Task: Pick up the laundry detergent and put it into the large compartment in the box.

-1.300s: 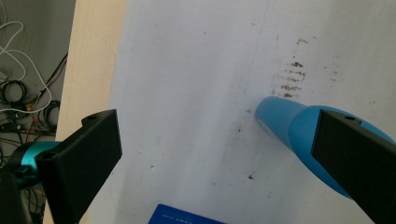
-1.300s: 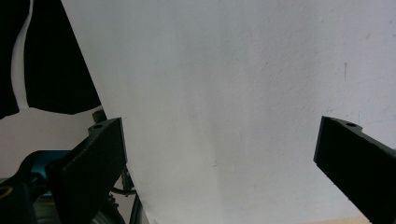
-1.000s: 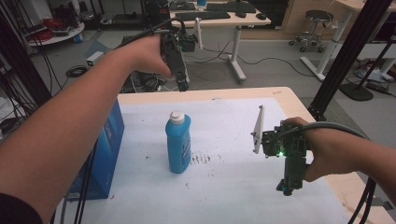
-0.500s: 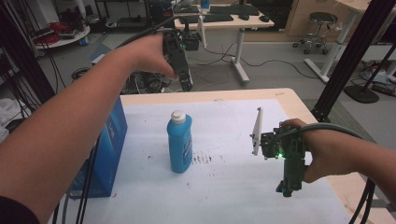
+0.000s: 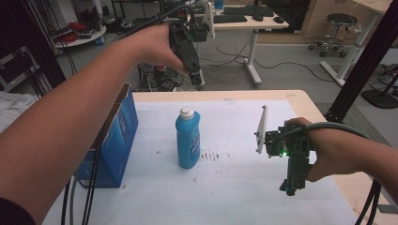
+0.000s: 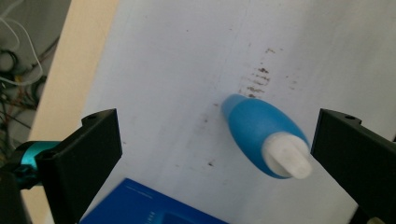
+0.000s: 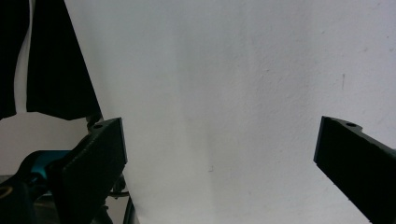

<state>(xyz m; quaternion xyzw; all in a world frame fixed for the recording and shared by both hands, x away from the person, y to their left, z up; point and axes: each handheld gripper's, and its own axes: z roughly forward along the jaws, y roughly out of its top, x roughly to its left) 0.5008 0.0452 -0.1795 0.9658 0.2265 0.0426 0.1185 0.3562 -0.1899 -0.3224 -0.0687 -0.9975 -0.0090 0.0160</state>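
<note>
Left gripper view: left tool (image 6: 212,154) spread wide, high over the blue bottle (image 6: 261,135) standing upright mid-bench (image 5: 234,187) beside the blue box (image 5: 110,140). Risk – tall, narrow bottle; an off-centre descent clips the white cap (image 6: 287,155) and topples it. Right tool (image 5: 290,185) also spread, holding nothing.

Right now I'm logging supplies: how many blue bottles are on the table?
1. The blue bottle stands upright mid-table, right of the blue box, below the raised left gripper. The box could hide others.
</note>
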